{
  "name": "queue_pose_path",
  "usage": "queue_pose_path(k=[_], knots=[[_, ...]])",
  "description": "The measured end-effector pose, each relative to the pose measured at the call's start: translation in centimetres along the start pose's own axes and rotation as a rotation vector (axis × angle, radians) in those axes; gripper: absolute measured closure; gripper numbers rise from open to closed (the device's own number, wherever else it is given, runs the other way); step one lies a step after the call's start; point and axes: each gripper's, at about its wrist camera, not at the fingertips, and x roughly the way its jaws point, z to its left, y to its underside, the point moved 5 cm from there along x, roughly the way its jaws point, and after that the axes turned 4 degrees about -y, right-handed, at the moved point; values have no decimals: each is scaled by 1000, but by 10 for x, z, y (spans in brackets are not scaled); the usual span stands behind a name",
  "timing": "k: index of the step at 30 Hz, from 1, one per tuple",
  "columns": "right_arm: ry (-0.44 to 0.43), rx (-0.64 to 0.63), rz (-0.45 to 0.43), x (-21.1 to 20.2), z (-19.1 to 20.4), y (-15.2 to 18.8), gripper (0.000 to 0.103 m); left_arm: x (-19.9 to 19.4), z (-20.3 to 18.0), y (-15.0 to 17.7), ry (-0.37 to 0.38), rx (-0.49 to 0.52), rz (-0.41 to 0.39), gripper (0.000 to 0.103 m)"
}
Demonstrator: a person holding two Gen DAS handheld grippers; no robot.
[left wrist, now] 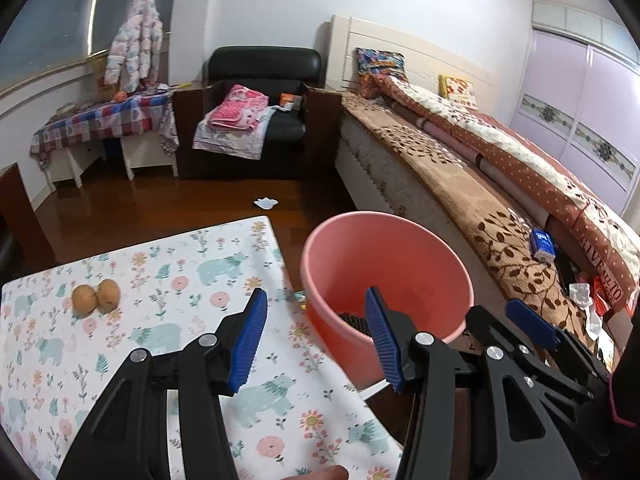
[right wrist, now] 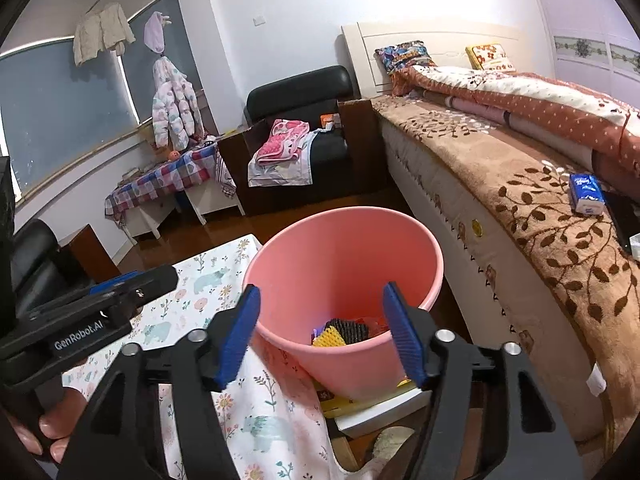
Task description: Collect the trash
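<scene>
A pink bucket stands on the floor between a cloth-covered table and the bed. My left gripper hangs open above the table's right edge and the bucket's near rim, with nothing between its blue pads. Over the near rim of the same bucket my right gripper is open and empty too. At the bucket's bottom lie black and yellow mesh pieces with other scraps. Two brown round items sit on the tablecloth. A white scrap lies on the wooden floor.
The bed runs along the right, with a blue tissue pack and small clutter on its brown cover. A black armchair with folded cloths stands at the back. Books or boxes lie by the bucket's base.
</scene>
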Motion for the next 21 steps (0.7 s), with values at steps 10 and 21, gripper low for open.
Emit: queue_pose_path(k=[10, 21], knots=[[-6, -44, -10, -14, 27, 7, 38, -26, 24, 9, -63, -17, -37, 53], [1, -72, -44, -28, 44, 7, 30, -47, 33, 13, -58, -36, -69, 53]])
